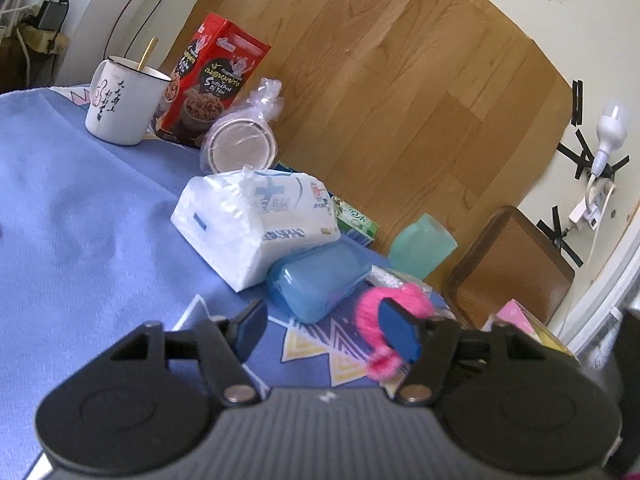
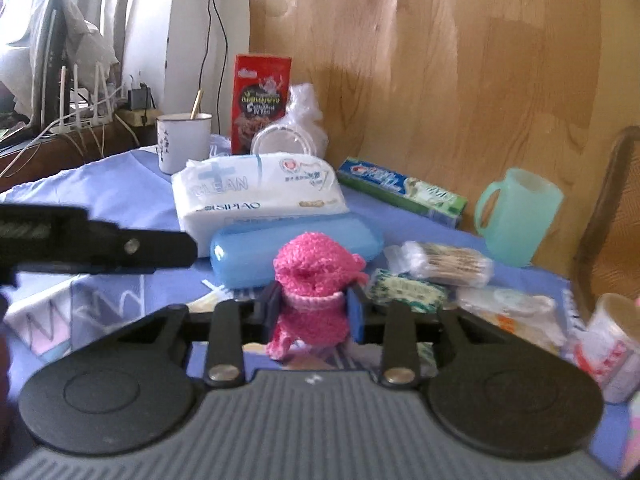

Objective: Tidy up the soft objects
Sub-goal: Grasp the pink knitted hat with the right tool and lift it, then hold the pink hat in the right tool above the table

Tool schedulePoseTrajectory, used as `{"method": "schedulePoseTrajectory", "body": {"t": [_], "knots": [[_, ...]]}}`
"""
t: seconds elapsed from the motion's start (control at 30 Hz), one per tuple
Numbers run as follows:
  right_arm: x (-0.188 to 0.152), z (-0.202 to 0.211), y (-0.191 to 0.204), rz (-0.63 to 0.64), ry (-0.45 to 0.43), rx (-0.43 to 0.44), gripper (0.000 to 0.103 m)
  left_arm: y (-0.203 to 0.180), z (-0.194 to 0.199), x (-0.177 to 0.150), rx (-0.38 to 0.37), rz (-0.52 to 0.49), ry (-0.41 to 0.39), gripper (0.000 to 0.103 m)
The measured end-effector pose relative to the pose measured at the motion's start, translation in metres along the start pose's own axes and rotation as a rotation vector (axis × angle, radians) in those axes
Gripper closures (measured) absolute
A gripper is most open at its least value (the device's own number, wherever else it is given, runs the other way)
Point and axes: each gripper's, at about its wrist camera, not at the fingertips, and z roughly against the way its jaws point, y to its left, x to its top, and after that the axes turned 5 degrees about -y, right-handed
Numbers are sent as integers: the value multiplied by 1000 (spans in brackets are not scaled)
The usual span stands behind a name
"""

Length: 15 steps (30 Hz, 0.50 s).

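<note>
A pink knitted toy (image 2: 314,296) is clamped between the blue pads of my right gripper (image 2: 316,314), just above the blue patterned cloth. In the left wrist view the same toy (image 1: 376,312) shows behind my right finger pad (image 1: 398,330). My left gripper (image 1: 326,330) is open and empty over the cloth, to the left of the toy; its arm (image 2: 100,246) shows in the right wrist view. A white tissue pack (image 1: 252,220) (image 2: 256,196) lies behind a blue plastic case (image 1: 316,280) (image 2: 296,246).
A white mug (image 1: 124,104), a red snack box (image 1: 212,80) and a bagged round lid (image 1: 240,144) stand at the back. A toothpaste box (image 2: 400,192), a green cup (image 2: 516,216), cotton swabs (image 2: 448,266) and small packets (image 2: 404,290) lie right. A wooden board lines the wall.
</note>
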Motion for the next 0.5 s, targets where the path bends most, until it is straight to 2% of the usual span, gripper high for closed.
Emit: {"method": "schedulePoseTrajectory", "body": {"t": [0.13, 0.2, 0.3, 0.37, 0.43, 0.5], "knots": [[-8, 43, -8, -32, -8, 86, 66, -2, 0, -1, 0, -11, -1, 36], [-14, 65, -18, -107, 19, 184, 66, -4, -1, -1, 1, -21, 2, 36], [-27, 88, -30, -206, 32, 269, 63, -7, -3, -2, 4, -36, 13, 36], [-35, 94, -30, -202, 42, 246, 59, -9, -5, -3, 7, -47, 23, 36], [-43, 93, -31, -203, 47, 173, 42, -11, -7, -4, 13, -59, 33, 36], [-49, 90, -36, -244, 48, 146, 35, -12, -8, -4, 15, -67, 39, 35]]}}
